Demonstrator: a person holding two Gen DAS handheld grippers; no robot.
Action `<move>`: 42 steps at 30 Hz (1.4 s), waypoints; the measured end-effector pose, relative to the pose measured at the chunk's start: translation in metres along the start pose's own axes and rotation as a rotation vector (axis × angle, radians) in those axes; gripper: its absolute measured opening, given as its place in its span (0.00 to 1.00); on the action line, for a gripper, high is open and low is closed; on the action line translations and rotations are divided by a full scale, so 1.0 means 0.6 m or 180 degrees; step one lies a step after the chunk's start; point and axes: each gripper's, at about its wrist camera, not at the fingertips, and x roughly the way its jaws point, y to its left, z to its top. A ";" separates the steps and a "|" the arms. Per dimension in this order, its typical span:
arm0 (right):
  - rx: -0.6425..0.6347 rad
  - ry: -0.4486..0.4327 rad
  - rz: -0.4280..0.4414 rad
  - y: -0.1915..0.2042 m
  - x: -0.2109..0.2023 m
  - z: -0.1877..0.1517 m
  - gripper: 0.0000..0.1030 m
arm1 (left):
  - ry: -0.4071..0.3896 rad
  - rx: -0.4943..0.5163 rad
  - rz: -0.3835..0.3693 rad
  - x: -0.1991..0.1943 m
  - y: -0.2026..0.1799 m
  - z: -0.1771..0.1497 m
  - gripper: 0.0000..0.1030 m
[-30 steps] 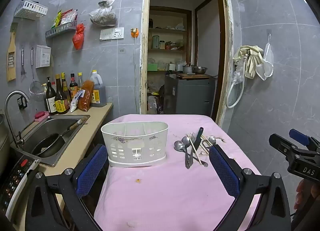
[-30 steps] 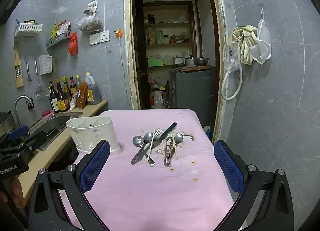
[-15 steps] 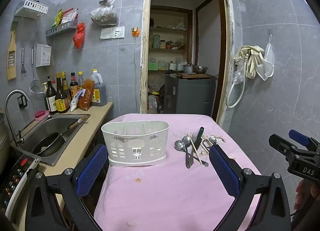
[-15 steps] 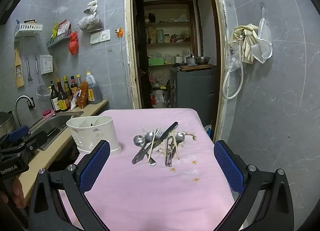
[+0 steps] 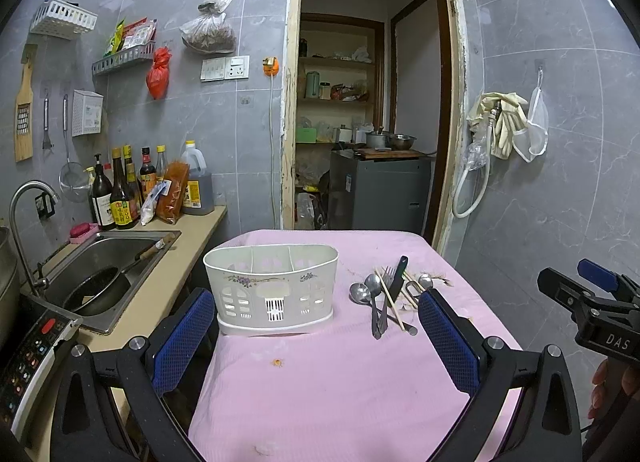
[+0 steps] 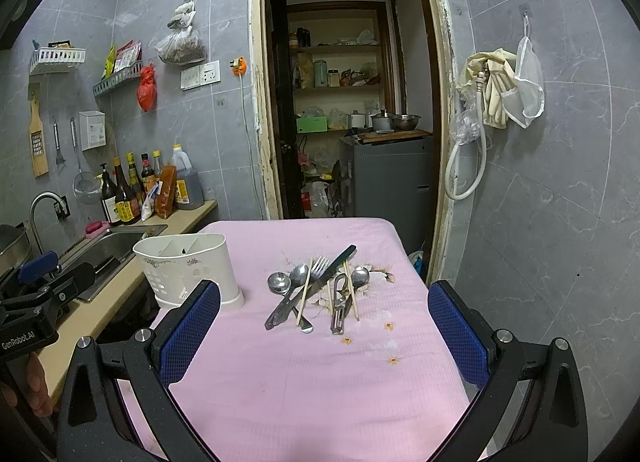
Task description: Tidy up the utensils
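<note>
Table [image 6: 320, 382] under pink cloth, matt, fine waffle weave, few small stains. Caddy [image 5: 272, 286] white plastic, smooth, slightly glossy, perforated front, floral print. Spoons [image 6: 288, 280], fork [image 6: 319, 267] and peeler [image 6: 339, 302] shiny metal; knife [image 6: 320, 282] metal blade with black plastic handle; chopsticks [image 6: 305, 294] pale wood, matt. Left gripper [image 5: 316, 342] and right gripper [image 6: 324, 342]: black matt plastic arms, blue textured rubbery pads [image 6: 188, 326], bright metal screws. Sink [image 5: 100, 262] brushed steel with a dark pan [image 5: 100, 294] in it, counter [image 5: 176, 262] smooth beige. Walls grey glossy tile.
</note>
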 end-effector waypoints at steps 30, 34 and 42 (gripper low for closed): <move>-0.0008 -0.0021 0.0008 0.011 -0.016 0.002 0.99 | -0.0021 0.0000 0.0000 -0.002 0.009 0.009 1.00; -0.0004 -0.0023 0.0008 0.011 -0.018 0.002 0.99 | -0.0023 -0.0005 0.0000 -0.002 0.006 0.007 1.00; -0.0008 -0.0020 0.0009 0.010 -0.017 0.003 0.99 | -0.0028 -0.0002 0.0002 -0.002 0.006 0.006 1.00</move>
